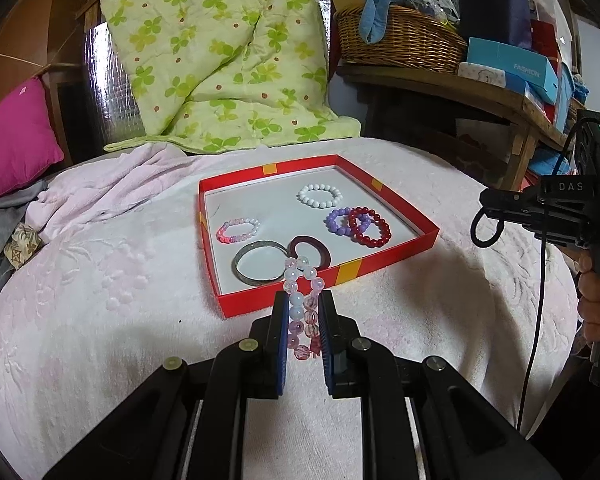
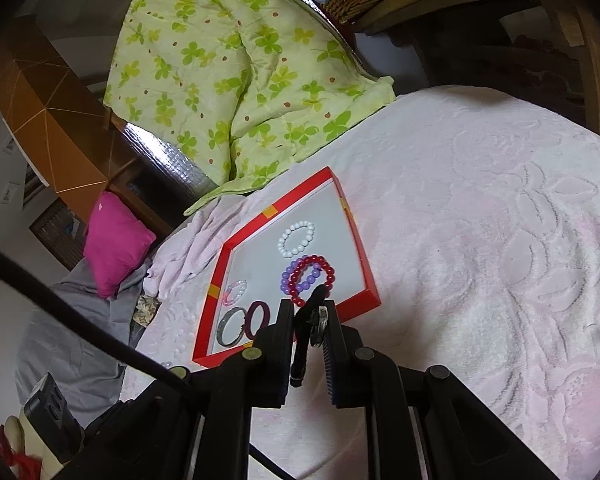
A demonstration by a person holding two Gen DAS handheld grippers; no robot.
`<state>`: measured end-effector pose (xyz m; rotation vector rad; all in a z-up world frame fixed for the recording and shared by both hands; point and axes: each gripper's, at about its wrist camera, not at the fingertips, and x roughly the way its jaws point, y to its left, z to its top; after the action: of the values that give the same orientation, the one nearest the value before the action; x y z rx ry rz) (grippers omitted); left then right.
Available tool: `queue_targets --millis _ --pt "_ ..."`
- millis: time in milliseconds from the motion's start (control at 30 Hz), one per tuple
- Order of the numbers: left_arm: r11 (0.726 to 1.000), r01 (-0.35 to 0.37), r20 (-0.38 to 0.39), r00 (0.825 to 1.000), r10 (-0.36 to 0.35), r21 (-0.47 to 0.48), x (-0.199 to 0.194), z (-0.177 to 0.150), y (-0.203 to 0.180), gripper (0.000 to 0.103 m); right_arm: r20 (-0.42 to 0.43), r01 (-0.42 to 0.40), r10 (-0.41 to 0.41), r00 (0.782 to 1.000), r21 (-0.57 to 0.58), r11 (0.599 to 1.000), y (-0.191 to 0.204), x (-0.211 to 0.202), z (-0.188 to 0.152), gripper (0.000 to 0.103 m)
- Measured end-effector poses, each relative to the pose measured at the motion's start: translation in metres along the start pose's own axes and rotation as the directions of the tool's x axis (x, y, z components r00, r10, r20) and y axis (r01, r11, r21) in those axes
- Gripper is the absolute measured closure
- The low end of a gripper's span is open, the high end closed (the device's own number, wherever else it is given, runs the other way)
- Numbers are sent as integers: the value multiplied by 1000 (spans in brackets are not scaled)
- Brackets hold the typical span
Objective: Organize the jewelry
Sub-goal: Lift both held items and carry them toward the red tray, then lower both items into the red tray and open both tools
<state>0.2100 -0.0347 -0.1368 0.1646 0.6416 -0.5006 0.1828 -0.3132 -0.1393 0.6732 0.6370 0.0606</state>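
I've got a plush, embossed pale pink bedspread [image 1: 100,280] under everything, soft and matt. On it, the red tray [image 1: 396,256] looks like matt cardboard with a smooth white paper floor. The pink bead bracelet [image 1: 300,300] reads as clear, glossy glass or plastic; the white bead bracelet [image 1: 319,196] and dark red bead bracelet [image 1: 370,227] shine too. The grey bangle [image 1: 258,264] looks polished. Behind, a crinkled cotton quilt [image 1: 228,60] and a woven wicker basket [image 1: 400,40].

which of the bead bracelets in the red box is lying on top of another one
The dark red bead bracelet: it overlaps the purple bead bracelet near the red box's right wall. The white and pink-mixed ones lie alone.
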Motion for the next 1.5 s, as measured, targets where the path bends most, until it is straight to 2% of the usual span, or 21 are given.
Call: queue_targets --millis 267,400,533,667,867,1000,1200,1500 --pt "1000 4 -3 1000 -4 -1 1 3 -1 88 -19 -1 1 1000 -20 1000 15 14 1 88" --pt "998 43 -12 999 -44 -34 0 7 2 88 -24 -2 1 1000 -45 999 28 27 11 88" --pt "995 72 -7 997 -73 -67 0 20 5 88 -6 -9 8 1000 -90 996 44 40 26 88" --pt "994 78 19 997 -77 -77 8 48 7 88 -3 -38 38 999 -71 997 51 60 48 88" --pt "993 88 41 996 -85 -81 44 90 7 88 -7 -56 55 998 -47 997 58 91 90 88" --pt "988 95 24 995 -93 -122 75 102 15 88 -14 -76 76 997 2 997 54 117 116 88" --pt "984 105 -31 993 -111 -147 119 102 18 88 -49 -91 95 994 81 993 40 167 137 88" --pt "982 111 -120 984 -130 -152 161 89 17 88 -113 -88 110 988 181 980 19 237 138 88"
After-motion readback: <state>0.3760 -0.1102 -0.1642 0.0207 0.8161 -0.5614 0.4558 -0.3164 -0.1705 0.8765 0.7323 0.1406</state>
